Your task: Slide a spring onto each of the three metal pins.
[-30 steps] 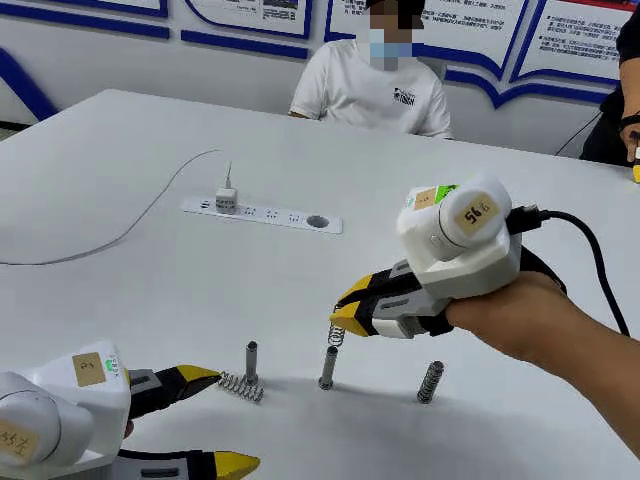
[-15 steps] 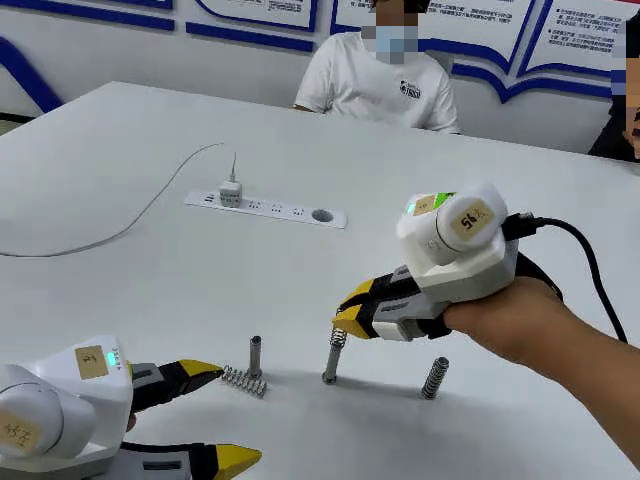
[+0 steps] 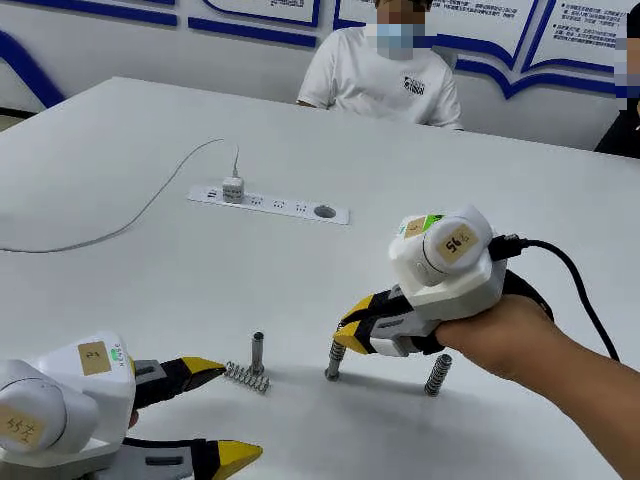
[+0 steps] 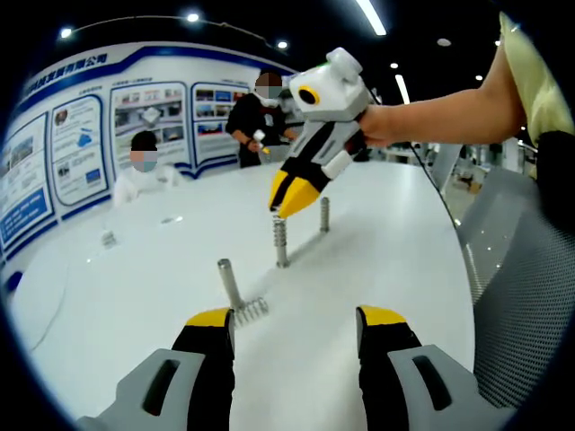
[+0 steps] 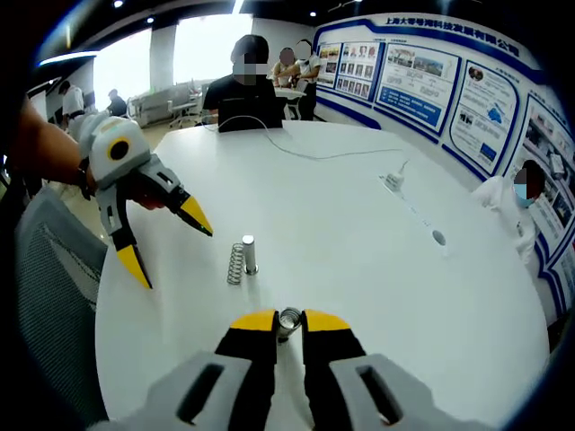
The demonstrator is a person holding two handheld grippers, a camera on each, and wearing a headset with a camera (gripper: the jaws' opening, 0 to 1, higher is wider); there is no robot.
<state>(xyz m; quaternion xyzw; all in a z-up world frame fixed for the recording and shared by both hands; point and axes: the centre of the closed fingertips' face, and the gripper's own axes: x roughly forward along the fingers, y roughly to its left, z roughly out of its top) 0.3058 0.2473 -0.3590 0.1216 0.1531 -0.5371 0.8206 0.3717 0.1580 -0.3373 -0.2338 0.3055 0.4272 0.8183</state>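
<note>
My R tongs [image 3: 342, 335] pinch small coiled steel spring [image 5: 289, 320] atop mid grey metal pin [image 3: 331, 372]; L tongs [image 4: 296, 316] gape open.

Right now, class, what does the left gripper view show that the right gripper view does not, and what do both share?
Left gripper view: the right gripper from outside, and a far pin already wearing a spring. Right gripper view: the left gripper, open, and the middle pin's spring gripped end-on. Both: the bare pin beside a loose spring.
</note>
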